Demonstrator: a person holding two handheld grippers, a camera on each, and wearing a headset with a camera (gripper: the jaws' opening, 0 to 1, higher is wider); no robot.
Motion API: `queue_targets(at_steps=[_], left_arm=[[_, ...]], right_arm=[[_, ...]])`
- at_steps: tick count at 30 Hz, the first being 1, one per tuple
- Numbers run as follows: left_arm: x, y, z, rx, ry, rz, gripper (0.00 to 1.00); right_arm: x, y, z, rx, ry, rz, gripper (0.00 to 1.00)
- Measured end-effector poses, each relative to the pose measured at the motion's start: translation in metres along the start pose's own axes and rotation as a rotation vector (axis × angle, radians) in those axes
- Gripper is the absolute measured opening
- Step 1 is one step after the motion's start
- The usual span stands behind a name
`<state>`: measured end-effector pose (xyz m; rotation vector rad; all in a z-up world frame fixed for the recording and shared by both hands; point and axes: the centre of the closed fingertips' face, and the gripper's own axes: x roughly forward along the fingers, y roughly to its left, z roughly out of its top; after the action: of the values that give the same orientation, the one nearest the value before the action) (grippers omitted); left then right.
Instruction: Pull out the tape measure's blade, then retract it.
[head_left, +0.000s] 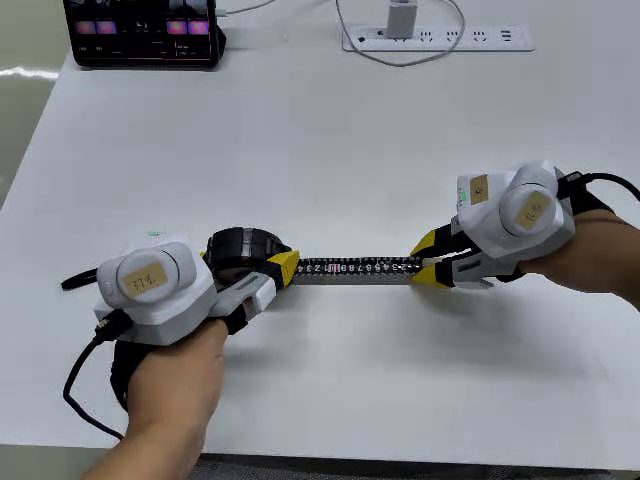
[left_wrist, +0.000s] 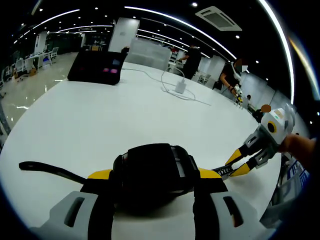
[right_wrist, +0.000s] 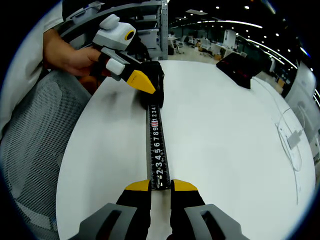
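The right gripper (right_wrist: 160, 186) pinches the blade (right_wrist: 159, 150) by its tip; it runs straight ahead to the case (head_left: 240, 250), clamped in the left gripper (left_wrist: 155, 175).

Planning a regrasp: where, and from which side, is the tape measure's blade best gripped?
Likely the free end of the blade, approached along its length, opposite the case: it runs straight and number-side up, so jaws can flank its edges, as the right gripper does.

Two grippers, left gripper (head_left: 248, 262) and right gripper (head_left: 425, 262), one tape measure (head_left: 238, 247), one power strip (head_left: 440, 38), one charger (head_left: 400, 17), one dark screen (head_left: 143, 30)
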<state>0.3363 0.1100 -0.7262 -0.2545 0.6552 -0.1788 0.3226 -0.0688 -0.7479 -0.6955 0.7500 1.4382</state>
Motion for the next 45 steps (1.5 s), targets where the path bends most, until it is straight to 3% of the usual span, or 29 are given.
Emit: queue_targets(at_steps=[45], left_arm=[[0.0, 0.0, 0.0, -0.015, -0.002, -0.006, 0.59]], right_arm=[[0.037, 0.0, 0.044, 0.006, -0.093, 0.068, 0.11]])
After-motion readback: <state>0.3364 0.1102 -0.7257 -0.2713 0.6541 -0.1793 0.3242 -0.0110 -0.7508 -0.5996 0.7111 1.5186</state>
